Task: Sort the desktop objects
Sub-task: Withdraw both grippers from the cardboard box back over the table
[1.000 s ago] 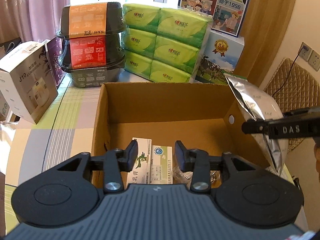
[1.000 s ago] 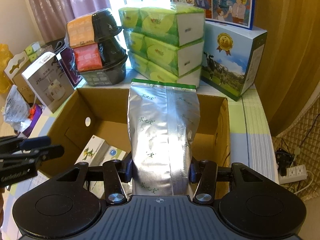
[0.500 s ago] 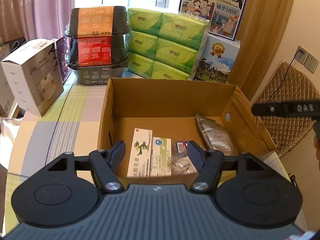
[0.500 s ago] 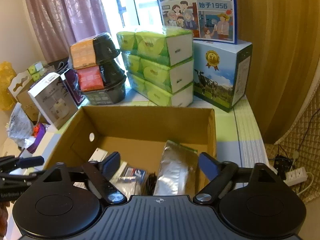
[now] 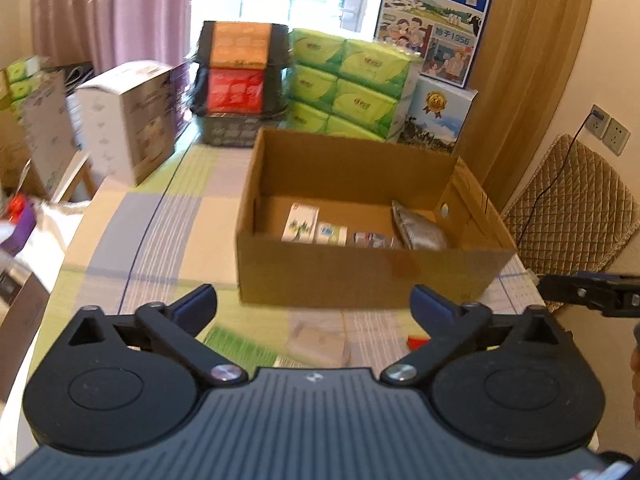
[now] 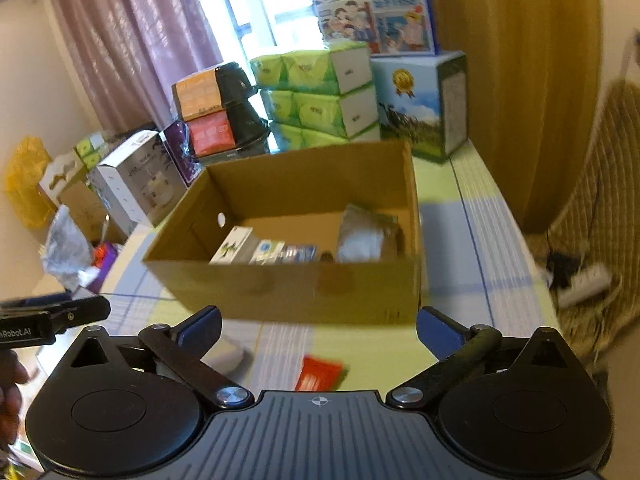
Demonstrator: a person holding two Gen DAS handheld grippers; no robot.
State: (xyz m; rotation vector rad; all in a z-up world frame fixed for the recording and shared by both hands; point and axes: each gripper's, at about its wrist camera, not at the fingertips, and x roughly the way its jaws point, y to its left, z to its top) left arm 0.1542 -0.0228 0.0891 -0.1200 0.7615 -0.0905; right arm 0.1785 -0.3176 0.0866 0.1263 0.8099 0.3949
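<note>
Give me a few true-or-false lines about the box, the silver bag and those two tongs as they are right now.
1. Both tongs, left and right, are open and hold nothing. True.
2. The silver bag is held in the right tongs. False: it lies inside the box, at its right end.
3. A red packet lies on the table in front of the box. True.
4. The box is empty. False: small cartons lie in it beside the bag.
</note>
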